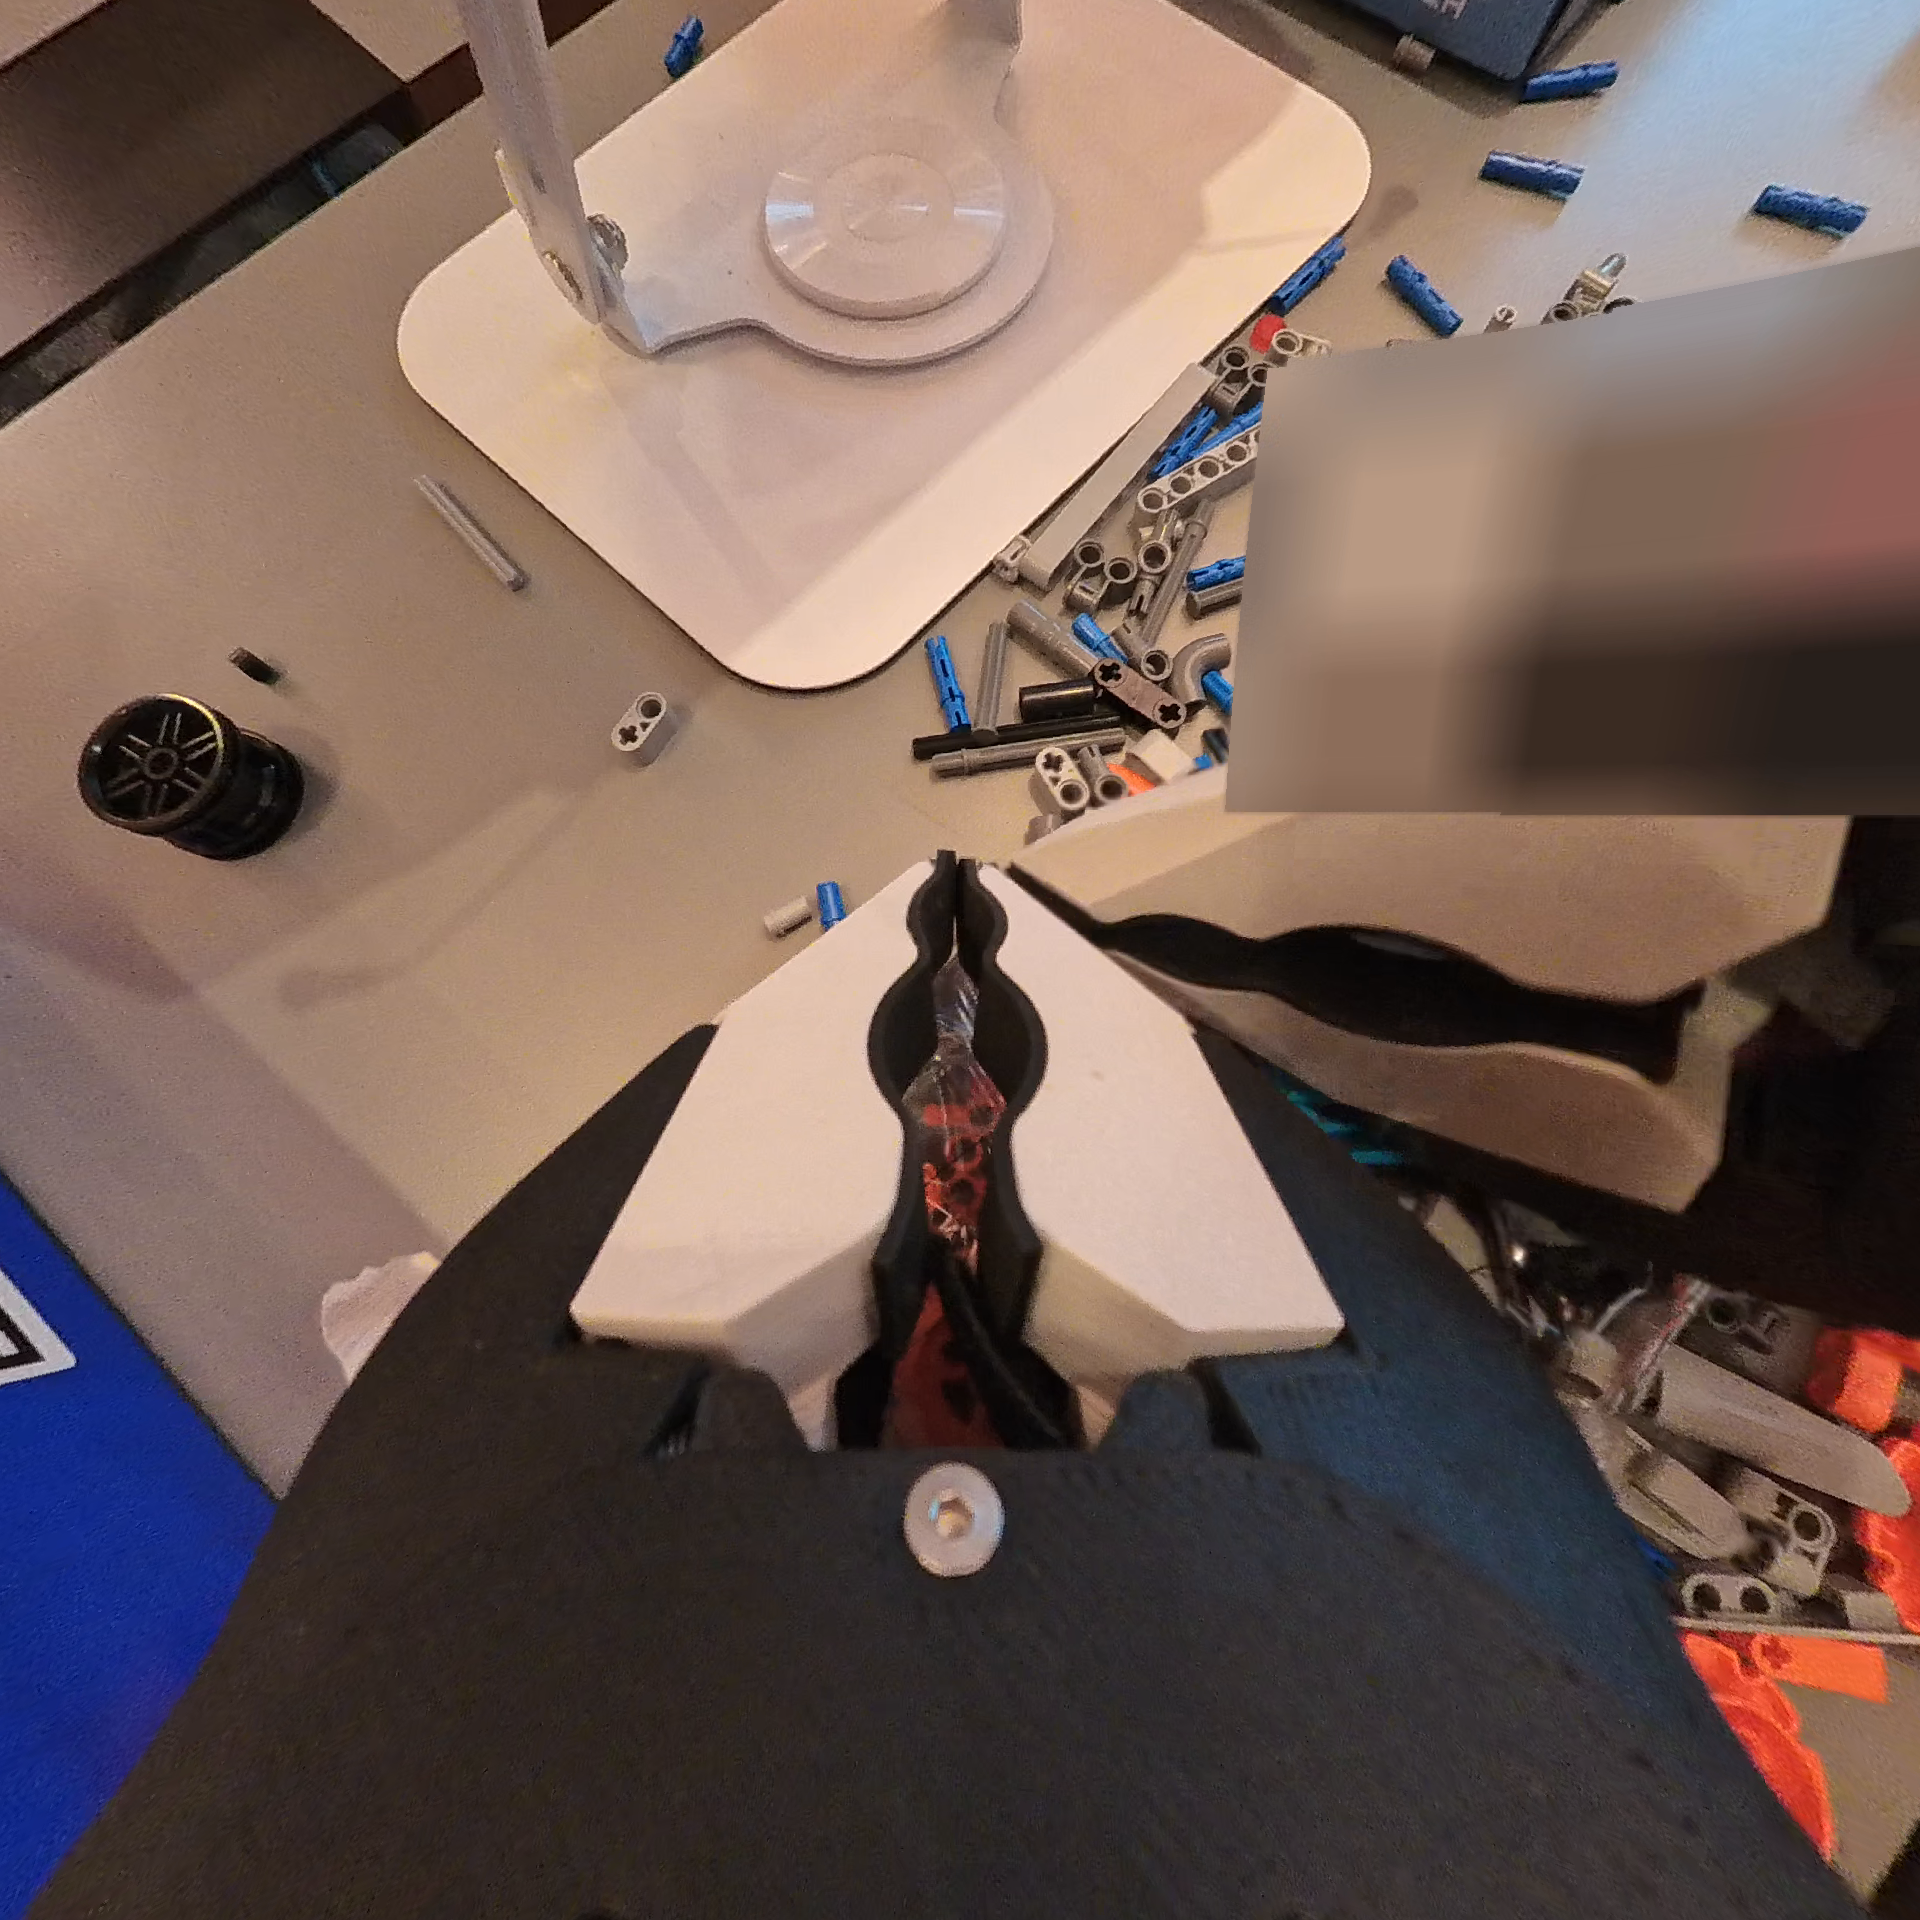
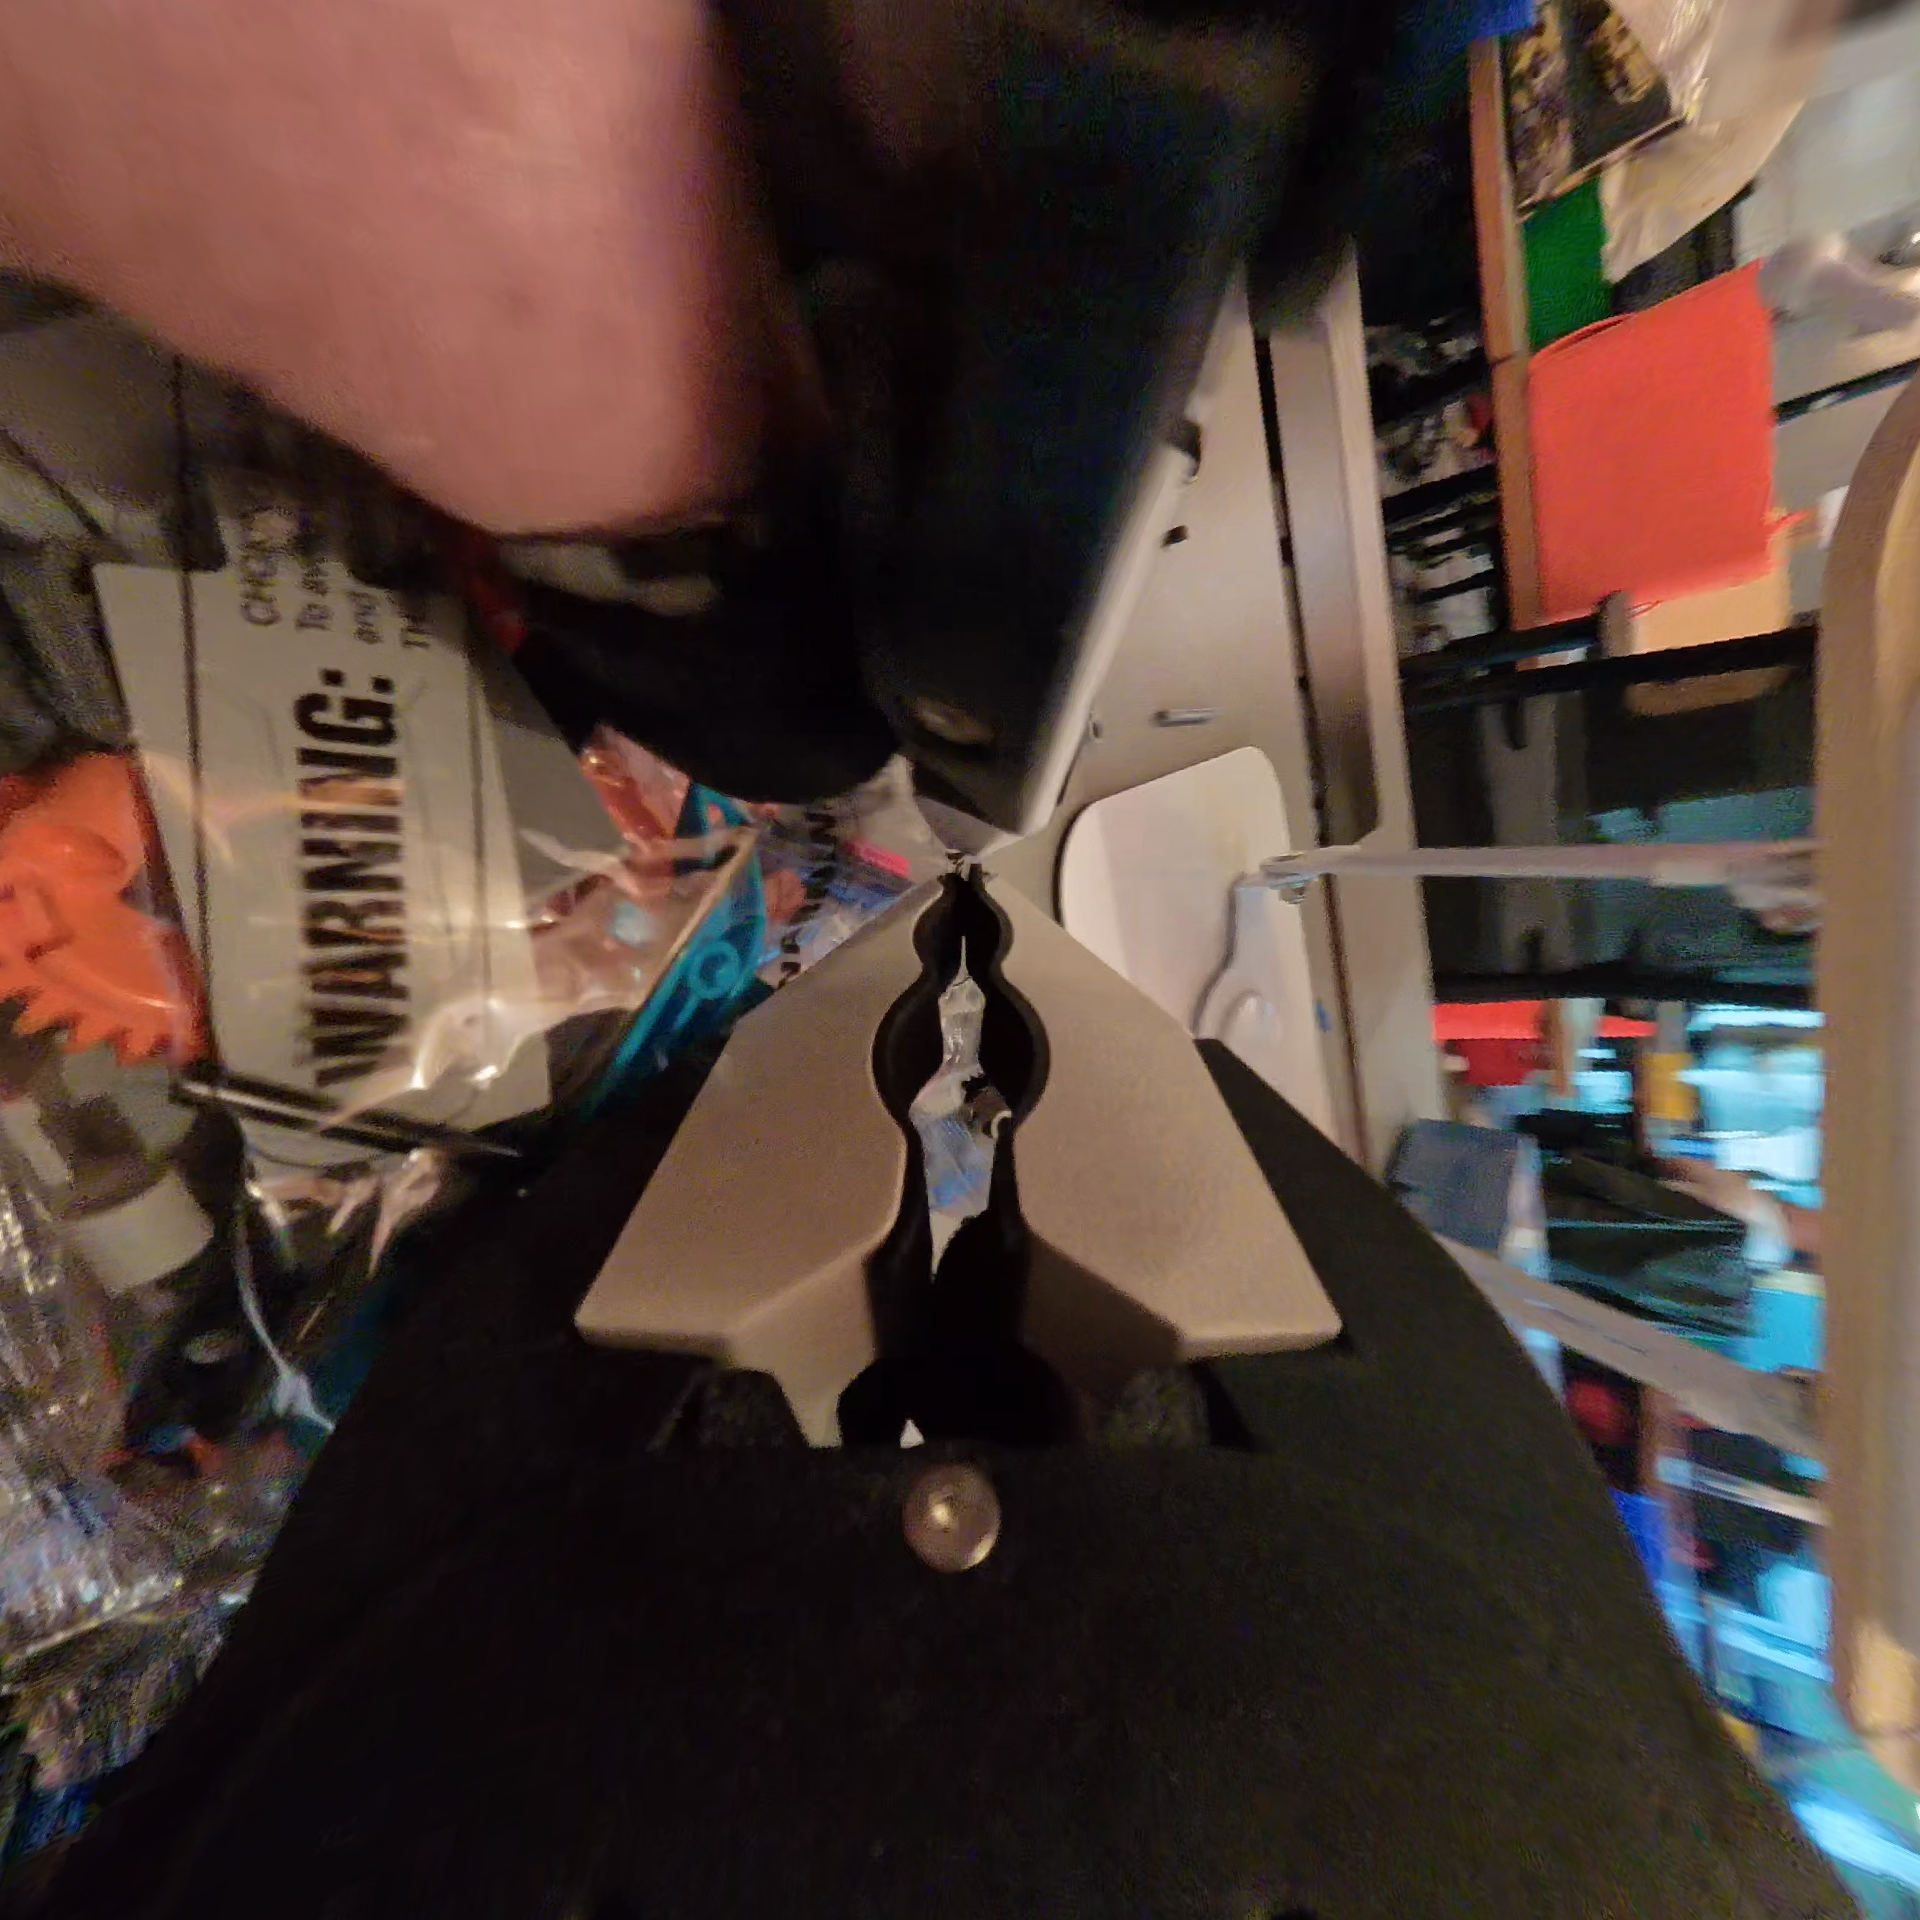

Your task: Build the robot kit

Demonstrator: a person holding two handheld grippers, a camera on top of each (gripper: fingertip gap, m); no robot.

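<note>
Right now my left gripper (image 1: pixel 954 883) has its jaws pressed together on a clear plastic bag (image 1: pixel 954 1101) of red pieces, the crinkled film running back between the black pads toward the camera. My right gripper (image 2: pixel 964 883) is likewise clamped on clear film (image 2: pixel 956 1049), with small blue and white bits showing through it; I cannot tell whether both grippers hold the same bag. In the left wrist view the right gripper (image 1: pixel 1351 997) lies on its side just beside my left fingertips, its tip meeting mine. Both hang over a grey worktop (image 1: pixel 312 540). Beyond the left fingertips a white stand base (image 1: pixel 831 499) with a round disc sits toward the far edge, a slim white arm (image 1: pixel 530 135) rising from it. A black wheel (image 1: pixel 182 774) lies near the left edge, with a small grey two-hole piece (image 1: pixel 644 725) between it and the base, and a thin grey rod (image 1: pixel 473 532) just beside the base. A heap of grey, black and blue pins and beams (image 1: pixel 1122 644) spreads along the right side of the base. Near the right corner lie more bags with grey and orange pieces (image 1: pixel 1766 1475). In the right wrist view a hand (image 2: pixel 416 260) on the left gripper fills the upper left, blurred, and a clear bag bearing a white printed label (image 2: pixel 343 831) lies among orange pieces (image 2: pixel 83 914).
</note>
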